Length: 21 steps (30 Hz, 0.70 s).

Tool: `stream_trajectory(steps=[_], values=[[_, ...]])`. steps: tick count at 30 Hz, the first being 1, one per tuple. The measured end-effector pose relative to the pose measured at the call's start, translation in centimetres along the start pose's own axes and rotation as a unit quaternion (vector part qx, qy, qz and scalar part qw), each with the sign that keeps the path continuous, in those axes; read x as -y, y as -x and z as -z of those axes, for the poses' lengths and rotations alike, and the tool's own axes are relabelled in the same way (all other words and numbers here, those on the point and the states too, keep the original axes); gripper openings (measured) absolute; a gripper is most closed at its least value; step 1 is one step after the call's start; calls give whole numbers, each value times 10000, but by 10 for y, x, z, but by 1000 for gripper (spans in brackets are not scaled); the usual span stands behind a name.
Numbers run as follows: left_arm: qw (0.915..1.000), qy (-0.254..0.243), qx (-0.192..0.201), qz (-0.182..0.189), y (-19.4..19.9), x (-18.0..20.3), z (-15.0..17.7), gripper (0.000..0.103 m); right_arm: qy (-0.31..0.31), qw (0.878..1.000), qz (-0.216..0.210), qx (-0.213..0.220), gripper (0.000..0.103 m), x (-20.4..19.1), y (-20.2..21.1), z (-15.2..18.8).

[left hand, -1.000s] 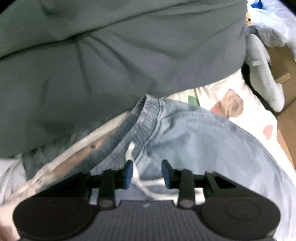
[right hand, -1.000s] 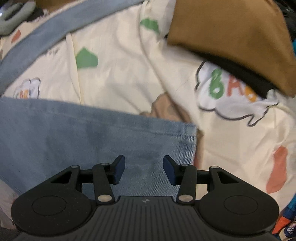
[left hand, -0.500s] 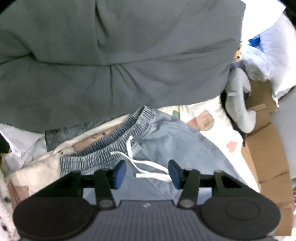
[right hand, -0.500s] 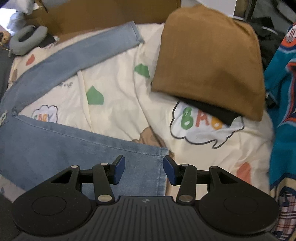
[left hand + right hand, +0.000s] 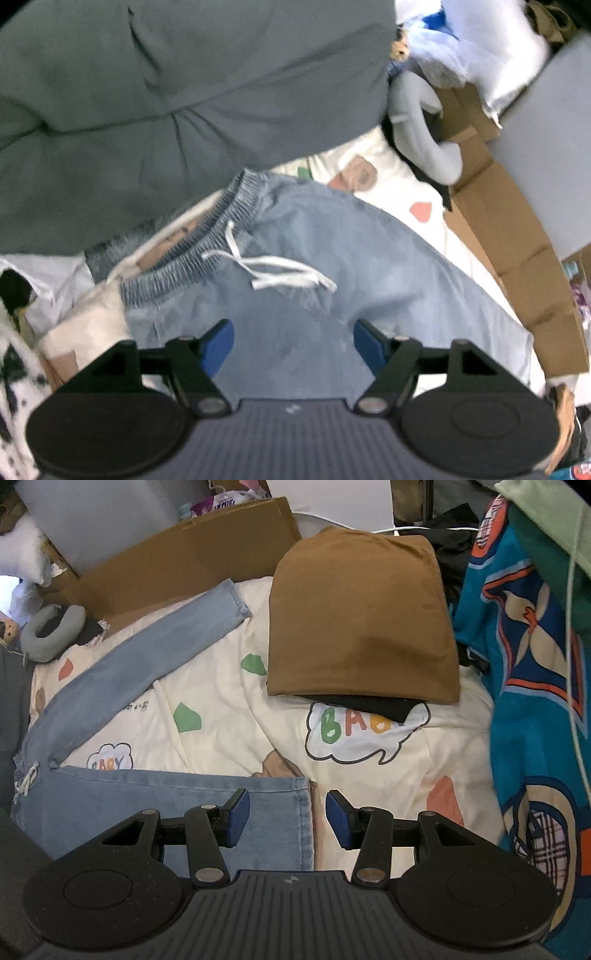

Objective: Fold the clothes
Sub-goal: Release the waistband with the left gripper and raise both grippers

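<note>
Both grippers had lifted away from the jeans (image 5: 110, 805), the left gripper (image 5: 293, 343) spreading its jaws, the right gripper (image 5: 288, 814) parted and empty. The jeans lay unfolded, legs splayed on the printed sheet (image 5: 229, 709); a folded brown garment (image 5: 362, 620) sat nearby.

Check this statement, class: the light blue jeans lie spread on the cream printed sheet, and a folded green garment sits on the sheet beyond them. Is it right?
One detail is wrong: the folded garment is brown, not green, as the right wrist view shows. The rest stands: the jeans lie spread on the cream printed sheet, with that garment beyond them.
</note>
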<state>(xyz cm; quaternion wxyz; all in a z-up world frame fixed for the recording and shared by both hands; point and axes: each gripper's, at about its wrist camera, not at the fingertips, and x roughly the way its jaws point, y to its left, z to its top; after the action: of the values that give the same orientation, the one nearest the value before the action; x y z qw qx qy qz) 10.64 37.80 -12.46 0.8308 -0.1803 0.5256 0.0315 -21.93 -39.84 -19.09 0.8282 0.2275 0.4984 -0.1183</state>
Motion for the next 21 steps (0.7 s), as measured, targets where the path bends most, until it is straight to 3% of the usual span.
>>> stream_trajectory(steps=[7, 10, 16, 18, 21], values=[[9999, -72, -144, -3, 1, -6, 44, 78, 263, 9995, 1, -176, 53, 0, 2, 20], [9999, 19, 138, -9, 6, -10, 62, 78, 247, 9992, -22, -315, 53, 3, -6, 31], [9986, 518, 36, 60, -4, -17, 92, 78, 65, 9988, -126, -467, 54, 10, -22, 49], [9983, 575, -45, 38, -11, -18, 100, 78, 25, 9984, -169, -538, 61, 12, -29, 54], [9970, 772, -107, 7, -21, -24, 112, 78, 60, 9966, -403, -722, 61, 15, -40, 62]])
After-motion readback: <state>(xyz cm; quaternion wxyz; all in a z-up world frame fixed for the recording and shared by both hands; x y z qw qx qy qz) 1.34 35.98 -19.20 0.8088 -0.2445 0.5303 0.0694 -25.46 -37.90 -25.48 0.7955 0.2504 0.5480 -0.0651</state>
